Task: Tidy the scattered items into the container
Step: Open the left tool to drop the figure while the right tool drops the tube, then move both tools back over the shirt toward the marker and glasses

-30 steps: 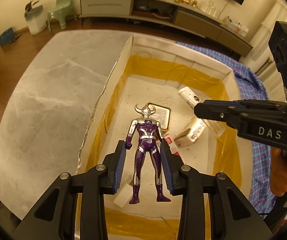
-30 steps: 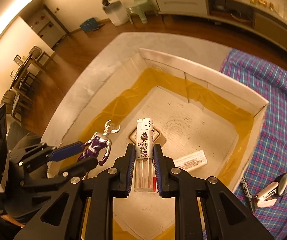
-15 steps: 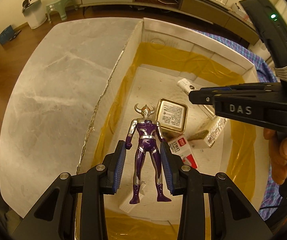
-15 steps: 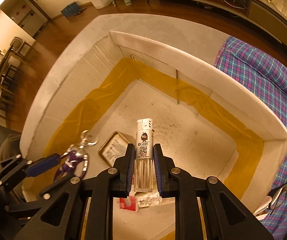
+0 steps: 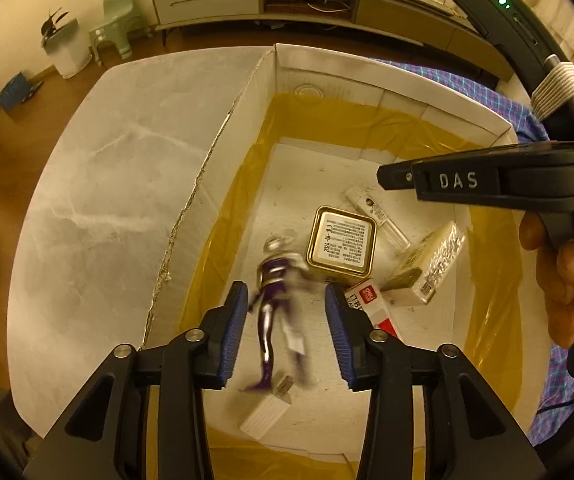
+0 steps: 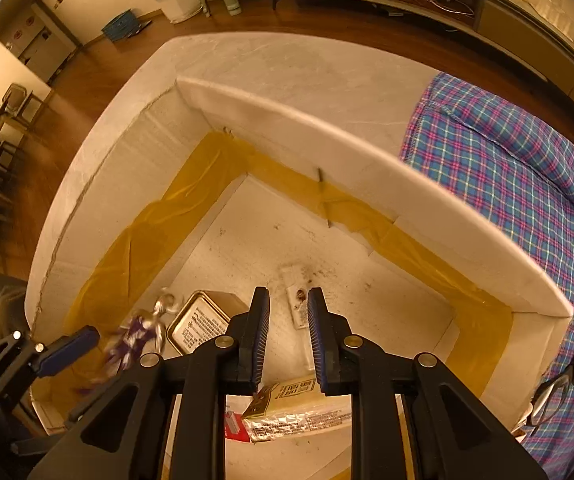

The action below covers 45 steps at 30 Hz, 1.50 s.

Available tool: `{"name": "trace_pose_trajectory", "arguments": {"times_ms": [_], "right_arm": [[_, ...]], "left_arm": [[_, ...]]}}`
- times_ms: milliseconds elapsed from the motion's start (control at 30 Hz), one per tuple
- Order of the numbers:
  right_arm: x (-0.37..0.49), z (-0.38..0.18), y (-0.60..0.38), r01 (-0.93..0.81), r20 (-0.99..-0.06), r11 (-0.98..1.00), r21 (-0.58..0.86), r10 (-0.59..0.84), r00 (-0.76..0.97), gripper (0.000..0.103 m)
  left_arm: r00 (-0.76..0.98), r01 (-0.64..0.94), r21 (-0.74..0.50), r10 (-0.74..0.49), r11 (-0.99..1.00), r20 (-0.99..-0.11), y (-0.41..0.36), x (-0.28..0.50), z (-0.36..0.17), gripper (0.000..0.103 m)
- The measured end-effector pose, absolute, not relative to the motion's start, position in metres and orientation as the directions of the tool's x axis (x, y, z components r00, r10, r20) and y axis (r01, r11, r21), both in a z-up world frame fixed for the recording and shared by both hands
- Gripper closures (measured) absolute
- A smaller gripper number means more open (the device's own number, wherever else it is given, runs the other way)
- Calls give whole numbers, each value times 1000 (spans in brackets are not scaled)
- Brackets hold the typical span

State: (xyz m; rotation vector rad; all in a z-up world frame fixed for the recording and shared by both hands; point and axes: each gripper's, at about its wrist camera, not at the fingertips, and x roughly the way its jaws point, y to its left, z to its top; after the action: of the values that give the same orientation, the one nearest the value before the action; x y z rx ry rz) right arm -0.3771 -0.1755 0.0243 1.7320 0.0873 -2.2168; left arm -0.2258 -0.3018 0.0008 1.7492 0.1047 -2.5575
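Left gripper (image 5: 285,334), jaws opening, stands over the blurred purple figure (image 5: 275,280), which touches neither pad inside the box (image 5: 387,80). At its 2 o'clock lies a gold tin (image 5: 342,242). Right gripper (image 6: 287,340): jaws slightly parted, empty; the lighter (image 6: 297,306) beyond them is blurred. Farther, plaid cloth (image 6: 527,168) covers the surface (image 5: 119,168).

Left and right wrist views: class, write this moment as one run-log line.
left gripper: jaws opening, purple figure loose between pads | right gripper: jaws opening, lighter loose | both over box
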Motion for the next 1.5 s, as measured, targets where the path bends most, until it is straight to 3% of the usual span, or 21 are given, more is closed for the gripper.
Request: {"name": "trace_pose_trajectory", "arguments": {"times_ms": [67, 967, 1500], "right_arm": [[-375, 27, -174, 289, -952, -944, 158, -224, -210, 81], [-289, 71, -154, 445, -940, -880, 164, -277, -202, 70], [-203, 127, -120, 583, -844, -800, 143, -406, -350, 61]], "left_arm": [[-362, 81, -32, 0, -996, -932, -302, -225, 1, 52], [-471, 17, 80, -79, -997, -878, -256, -149, 54, 52], [-599, -29, 90, -55, -995, -799, -209, -92, 98, 52]]}}
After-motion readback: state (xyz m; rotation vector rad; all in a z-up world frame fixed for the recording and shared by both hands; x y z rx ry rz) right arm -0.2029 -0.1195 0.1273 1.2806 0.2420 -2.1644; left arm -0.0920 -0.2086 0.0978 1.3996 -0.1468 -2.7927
